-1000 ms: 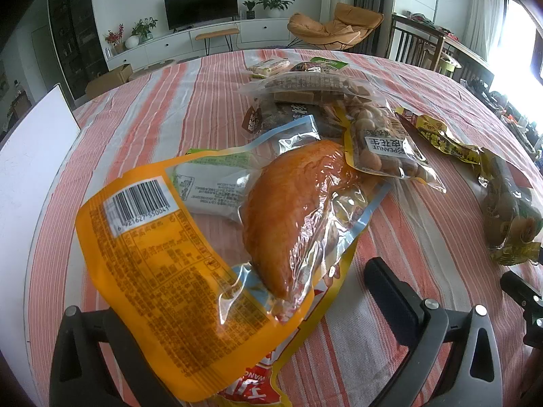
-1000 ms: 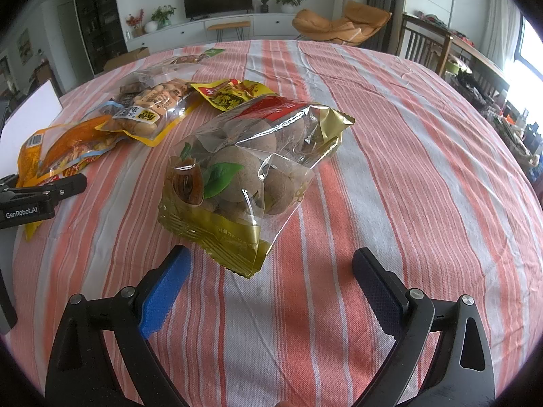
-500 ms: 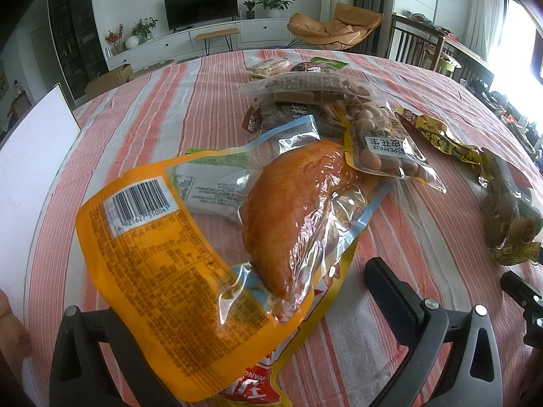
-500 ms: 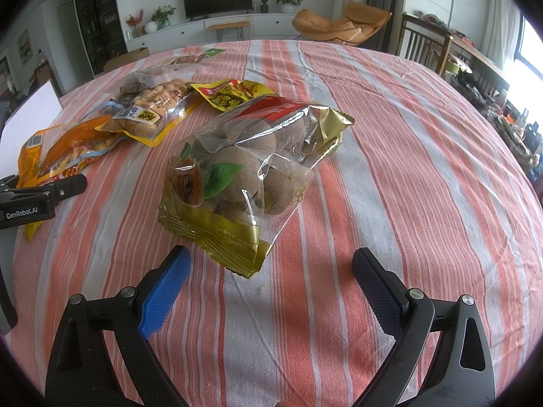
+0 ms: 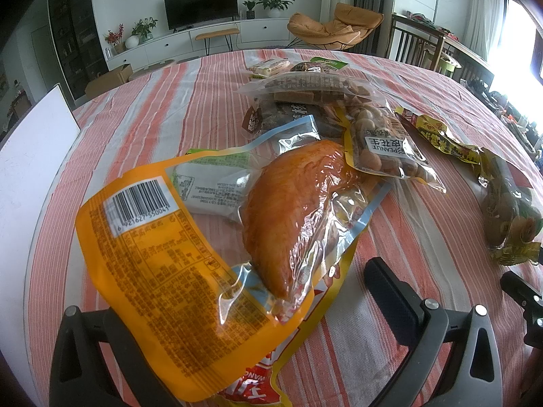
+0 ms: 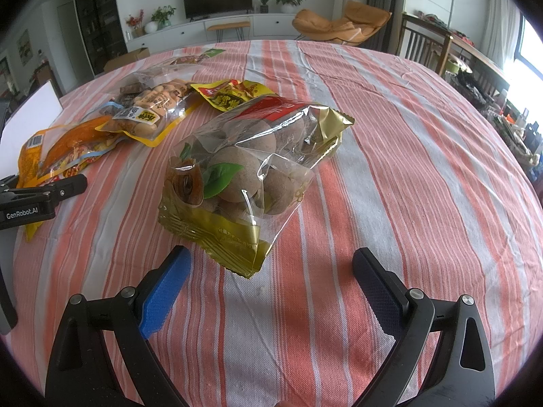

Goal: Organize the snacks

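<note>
Right tongs [image 6: 271, 278] spread wide and empty, with the bag of brown balls [image 6: 251, 176] lying dead ahead mid-table [image 6: 424, 156], long axis slanting away right; left tongs [image 5: 271, 291] open too, orange packet [image 5: 176, 278] draped over one finger.

Bright daylight pours in from the window [image 5: 516, 44] at far right, blown out white. Glare flashes on the clear snack wrappers [image 6: 271, 156]. Soft shadows fall nearside on the table [image 6: 407, 142]. Fisheye bends the edges; corners go black.
</note>
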Action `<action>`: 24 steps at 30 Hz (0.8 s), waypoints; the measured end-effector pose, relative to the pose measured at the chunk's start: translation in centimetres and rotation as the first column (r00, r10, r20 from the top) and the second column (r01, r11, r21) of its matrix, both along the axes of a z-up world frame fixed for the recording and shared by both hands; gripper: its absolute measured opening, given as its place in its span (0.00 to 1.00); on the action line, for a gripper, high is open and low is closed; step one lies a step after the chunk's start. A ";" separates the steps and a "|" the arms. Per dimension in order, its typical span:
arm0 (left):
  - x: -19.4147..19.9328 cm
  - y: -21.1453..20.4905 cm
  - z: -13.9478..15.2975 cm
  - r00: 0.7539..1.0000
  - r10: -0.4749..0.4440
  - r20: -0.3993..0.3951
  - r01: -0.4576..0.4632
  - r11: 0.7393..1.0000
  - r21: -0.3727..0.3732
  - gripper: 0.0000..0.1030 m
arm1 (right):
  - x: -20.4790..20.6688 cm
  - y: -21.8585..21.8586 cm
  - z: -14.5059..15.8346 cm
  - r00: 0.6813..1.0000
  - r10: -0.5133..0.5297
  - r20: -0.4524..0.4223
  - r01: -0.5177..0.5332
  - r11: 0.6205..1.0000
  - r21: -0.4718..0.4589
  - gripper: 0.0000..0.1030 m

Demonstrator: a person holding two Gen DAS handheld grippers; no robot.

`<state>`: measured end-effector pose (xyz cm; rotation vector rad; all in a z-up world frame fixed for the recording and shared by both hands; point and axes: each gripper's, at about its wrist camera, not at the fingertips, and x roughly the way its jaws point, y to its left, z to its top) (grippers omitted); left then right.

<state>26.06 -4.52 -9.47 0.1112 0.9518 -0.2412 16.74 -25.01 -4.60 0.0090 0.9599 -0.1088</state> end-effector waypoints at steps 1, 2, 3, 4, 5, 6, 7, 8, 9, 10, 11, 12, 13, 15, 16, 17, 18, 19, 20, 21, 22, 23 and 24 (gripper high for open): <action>0.0 0.0 0.0 1.000 0.000 0.000 0.000 1.000 0.000 1.00 | 0.0 0.0 0.0 1.000 0.000 0.000 0.000 1.000 0.000 0.95; 0.0 0.0 0.0 1.000 0.000 0.000 0.000 1.000 0.000 1.00 | 0.0 0.0 0.0 1.000 0.000 0.000 0.000 1.000 0.000 0.95; 0.0 0.0 0.0 1.000 0.000 0.000 0.000 1.000 0.000 1.00 | 0.0 0.0 0.0 1.000 0.000 0.000 0.000 1.000 -0.002 0.95; 0.0 0.0 0.0 1.000 0.000 0.000 0.000 1.000 0.000 1.00 | 0.0 0.0 0.0 1.000 0.000 0.000 0.000 1.000 -0.002 0.95; 0.0 0.0 0.0 1.000 0.000 0.000 0.000 1.000 0.000 1.00 | 0.0 0.0 0.0 1.000 0.000 0.000 0.000 1.000 -0.001 0.95; 0.0 0.0 0.0 1.000 0.000 0.000 0.000 1.000 0.000 1.00 | 0.0 0.0 0.0 1.000 0.000 0.000 0.000 1.000 -0.001 0.95; 0.0 0.0 0.0 1.000 0.000 0.000 0.000 1.000 0.000 1.00 | 0.0 0.0 0.0 1.000 0.000 0.000 0.000 1.000 0.000 0.95; 0.0 0.0 0.0 1.000 0.000 0.000 0.000 1.000 0.000 1.00 | 0.0 0.0 0.0 1.000 0.000 0.000 0.000 1.000 0.000 0.95; 0.0 0.0 0.0 1.000 0.000 0.000 0.000 1.000 0.000 1.00 | 0.0 0.0 0.0 1.000 0.000 0.000 0.000 1.000 0.000 0.95; 0.0 0.0 0.0 1.000 0.000 0.000 0.000 1.000 0.000 1.00 | 0.0 0.0 0.0 1.000 0.000 0.001 0.000 1.000 0.000 0.95; 0.0 0.0 0.0 1.000 0.000 0.000 0.000 1.000 0.000 1.00 | 0.0 0.0 0.0 1.000 0.000 0.001 0.000 1.000 0.001 0.95; 0.0 0.0 0.0 1.000 0.000 0.000 0.000 1.000 0.000 1.00 | 0.0 0.0 0.0 1.000 0.000 0.002 0.000 1.000 0.005 0.95; 0.0 0.0 0.0 1.000 0.000 0.000 0.000 1.000 0.000 1.00 | -0.2 -0.1 0.0 1.000 0.001 0.003 -0.001 1.000 0.009 0.95; 0.0 0.0 0.0 1.000 0.000 0.000 0.000 1.000 0.000 1.00 | -0.3 -0.3 0.0 1.000 0.006 0.009 -0.006 1.000 0.031 0.95; 0.0 0.0 0.0 1.000 0.000 0.000 0.000 1.000 0.000 1.00 | -0.3 -0.6 0.1 1.000 0.009 0.017 -0.010 0.999 0.051 0.95; 0.0 0.0 0.0 1.000 0.000 0.000 0.000 1.000 0.000 1.00 | -0.5 -1.0 0.2 1.000 0.008 0.029 -0.011 0.997 0.081 0.95; 0.0 0.0 0.0 1.000 0.000 0.000 0.000 1.000 0.000 1.00 | -0.6 -1.4 0.4 0.999 0.005 0.040 -0.009 0.994 0.109 0.95; 0.0 0.0 0.0 1.000 0.000 0.000 0.000 1.000 0.000 1.00 | -0.8 -1.7 0.5 0.999 0.002 0.050 -0.009 0.991 0.137 0.95; 0.0 0.0 0.0 1.000 0.003 -0.001 -0.003 1.000 -0.002 1.00 | -0.9 -2.0 0.6 0.998 -0.001 0.061 -0.009 0.986 0.164 0.95; 0.0 0.1 -0.1 1.000 0.004 -0.001 -0.004 1.000 -0.001 1.00 | -1.0 -2.0 0.6 0.998 -0.001 0.065 -0.010 0.985 0.174 0.95; 0.0 0.1 -0.1 1.000 0.002 -0.004 -0.002 1.000 -0.001 1.00 | -1.0 -2.0 0.7 0.998 -0.001 0.066 -0.010 0.984 0.178 0.95; 0.0 0.2 -0.2 1.000 -0.005 -0.023 0.006 1.000 0.005 1.00 | -0.9 -1.9 0.7 0.998 -0.001 0.066 -0.010 0.984 0.177 0.95; 0.0 0.0 -0.2 0.998 -0.022 -0.057 0.023 1.000 0.011 1.00 | -1.0 -1.9 0.7 0.998 -0.001 0.064 -0.010 0.985 0.174 0.95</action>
